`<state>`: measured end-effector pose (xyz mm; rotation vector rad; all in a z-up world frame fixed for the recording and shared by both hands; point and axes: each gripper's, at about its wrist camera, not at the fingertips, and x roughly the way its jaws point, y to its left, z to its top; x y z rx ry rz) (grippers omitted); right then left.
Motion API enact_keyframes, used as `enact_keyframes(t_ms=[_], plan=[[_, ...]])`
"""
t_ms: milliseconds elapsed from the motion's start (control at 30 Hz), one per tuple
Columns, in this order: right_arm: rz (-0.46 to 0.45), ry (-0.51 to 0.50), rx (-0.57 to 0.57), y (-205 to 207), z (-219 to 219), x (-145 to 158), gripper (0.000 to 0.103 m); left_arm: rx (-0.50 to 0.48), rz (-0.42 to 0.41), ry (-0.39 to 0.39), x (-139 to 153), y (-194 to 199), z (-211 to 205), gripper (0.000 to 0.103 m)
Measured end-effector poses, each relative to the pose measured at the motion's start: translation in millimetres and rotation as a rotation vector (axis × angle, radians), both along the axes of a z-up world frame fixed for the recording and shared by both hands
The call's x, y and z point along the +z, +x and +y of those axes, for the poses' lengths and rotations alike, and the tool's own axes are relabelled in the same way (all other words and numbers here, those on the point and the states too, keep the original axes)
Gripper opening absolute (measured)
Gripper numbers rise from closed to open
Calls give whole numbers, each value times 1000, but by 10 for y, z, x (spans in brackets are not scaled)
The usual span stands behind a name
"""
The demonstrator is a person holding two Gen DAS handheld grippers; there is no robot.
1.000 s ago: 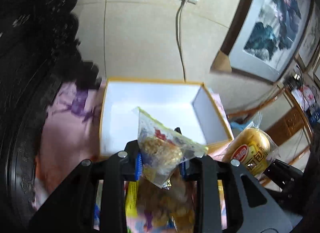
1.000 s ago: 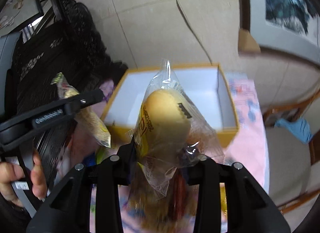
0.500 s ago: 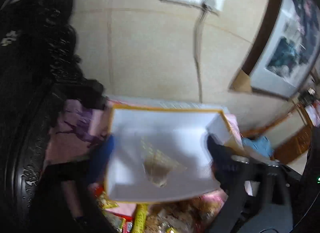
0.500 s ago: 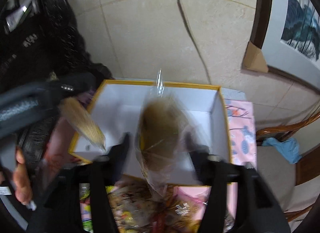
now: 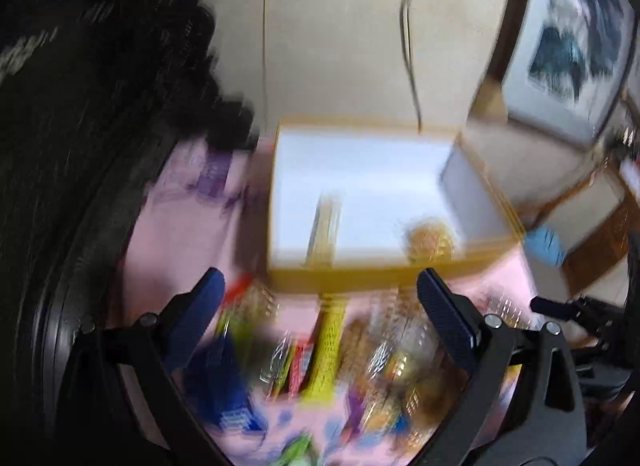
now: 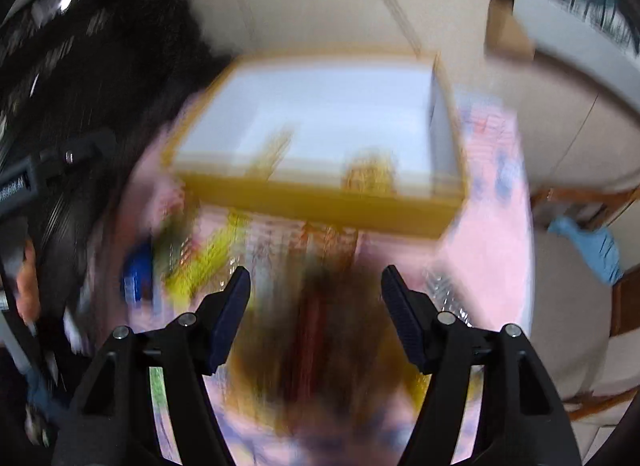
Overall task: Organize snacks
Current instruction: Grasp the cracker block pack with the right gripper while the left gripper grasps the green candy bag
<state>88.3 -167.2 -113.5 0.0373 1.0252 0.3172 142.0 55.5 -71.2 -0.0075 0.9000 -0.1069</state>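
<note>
A white box with a yellow rim [image 5: 360, 278] [image 6: 320, 197] stands on a pink cloth. Inside it lie a pale yellow snack packet [image 5: 324, 225] [image 6: 276, 149] at the left and a wrapped golden bun [image 5: 430, 240] [image 6: 370, 171] at the right. A blurred pile of snack packets [image 5: 328, 358] [image 6: 280, 266] lies in front of the box. My left gripper [image 5: 318, 296] is open and empty above the pile. My right gripper [image 6: 316, 286] is open and empty above the pile too. Both views are motion-blurred.
A dark carved chair [image 5: 80, 105] stands at the left. A tiled wall with a socket and cable [image 5: 408, 45] is behind the box. A framed picture [image 5: 568, 49] leans at the right. A blue cloth [image 6: 592, 246] lies on wooden furniture at the right.
Both grippers opened and let go: the snack packet and the bun now lie in the box. Both grippers have pulled back over the snack pile.
</note>
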Motion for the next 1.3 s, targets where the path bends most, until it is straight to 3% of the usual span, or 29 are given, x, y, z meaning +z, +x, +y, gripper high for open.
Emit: enact_keyframes(t_ms=[167,333,400,500,700,900,967,1000,1067,1200,1300], plan=[[148,70,185,-721,168,-652,68,-42,191,39,-669,-727,118,98],[130,143,212,-816,180,-806,69,-2,290,22,-983,-1088,280,98],[142,198,241,-758,200,-839,69,21,301,2,-1000,-1155,325,98],[127,195,288,-696,308,-857,68,21,290,2,-973,-1234,327,98],[77,127,347,-510,518,-895,69,11,292,12,-959,-1356,285,98],[175,7,439,-430,682,-1129,69,15,302,9,-987,-1431,281,98],[164,-26,440,-503,668,-1141,68,24,302,5,-995,-1440,307,98],[149,-52,426,-565,659,-1146,59,33,305,0,-1007,-1440,324,98],[119,-66,383,-645,630,-1140,50,51,316,-22,-1048,-1422,356,98],[107,-57,261,-819,613,-1148,48,26,327,-45,-1130,-1338,290,98],[111,-38,195,-855,594,-1177,49,-53,362,-23,-1229,-1275,129,98]])
